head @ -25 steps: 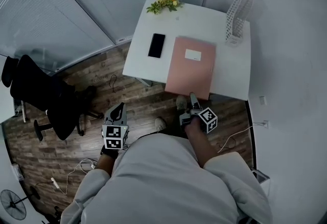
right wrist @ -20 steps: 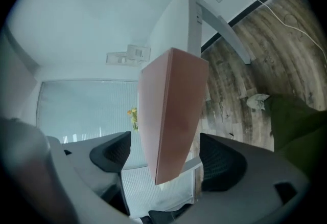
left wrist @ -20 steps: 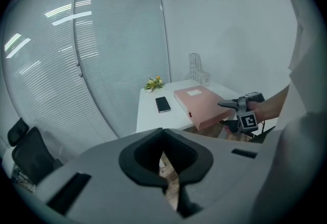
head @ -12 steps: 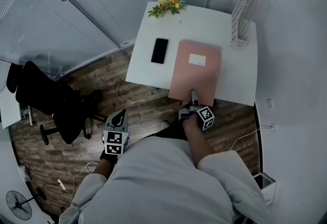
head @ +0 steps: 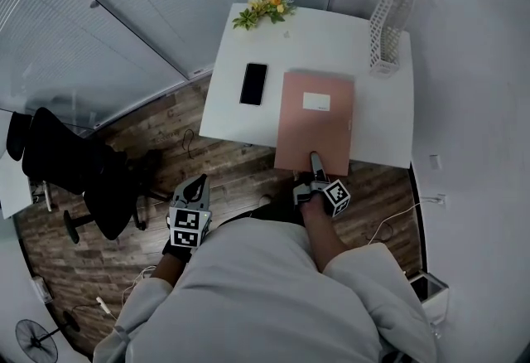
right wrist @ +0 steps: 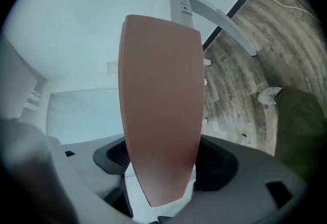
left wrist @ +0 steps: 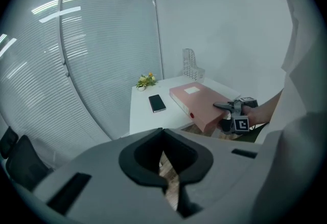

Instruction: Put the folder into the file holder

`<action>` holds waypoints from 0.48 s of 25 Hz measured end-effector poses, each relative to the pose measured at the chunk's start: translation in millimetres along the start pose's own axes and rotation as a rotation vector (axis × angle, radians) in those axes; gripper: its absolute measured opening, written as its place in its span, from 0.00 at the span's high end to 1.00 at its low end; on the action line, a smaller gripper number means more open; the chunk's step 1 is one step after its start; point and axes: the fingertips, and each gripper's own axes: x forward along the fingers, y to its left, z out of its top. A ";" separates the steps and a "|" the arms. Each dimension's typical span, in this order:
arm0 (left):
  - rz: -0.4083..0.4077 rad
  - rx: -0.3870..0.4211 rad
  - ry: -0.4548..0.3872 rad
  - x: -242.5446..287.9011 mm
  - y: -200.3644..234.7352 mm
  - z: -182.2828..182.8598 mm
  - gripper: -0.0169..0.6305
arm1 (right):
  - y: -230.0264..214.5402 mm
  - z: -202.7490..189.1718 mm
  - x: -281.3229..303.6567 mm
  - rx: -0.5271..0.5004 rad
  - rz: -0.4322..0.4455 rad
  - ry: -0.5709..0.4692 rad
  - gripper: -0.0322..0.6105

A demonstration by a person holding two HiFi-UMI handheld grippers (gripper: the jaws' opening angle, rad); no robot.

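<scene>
- While the pink folder lies flat on the white counter, its near end pokes out a bit past the counter's front edge.
- Right tool has that overhanging end between its 2 jaws, 1 on top and 1 underneath. They've just been closing, and they look clamped on the folder.
- Left tool hangs low over the wood floor, off to the left of the counter. Its jaws are together with nothing in them.
- White mesh file holder stands upright at the counter's far right corner, apart from the folder.
- Black phone lies just left of the folder, and a small bunch of flowers sits at the far edge.
- Black office chair stands on the floor, well off to the left.
</scene>
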 end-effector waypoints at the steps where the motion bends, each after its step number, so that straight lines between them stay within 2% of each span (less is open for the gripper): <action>1: -0.010 0.004 -0.004 2.6 -2.1 2.3 0.96 | -2.2 2.2 -6.7 -0.009 0.000 0.002 0.40; 7: -0.065 0.026 -0.017 14.4 -15.0 10.5 0.96 | -5.6 26.8 -53.0 -0.091 -0.012 -0.011 0.42; 12: -0.118 0.045 -0.034 24.4 -32.9 20.8 0.96 | 14.9 63.4 -80.0 -0.207 -0.024 -0.039 0.45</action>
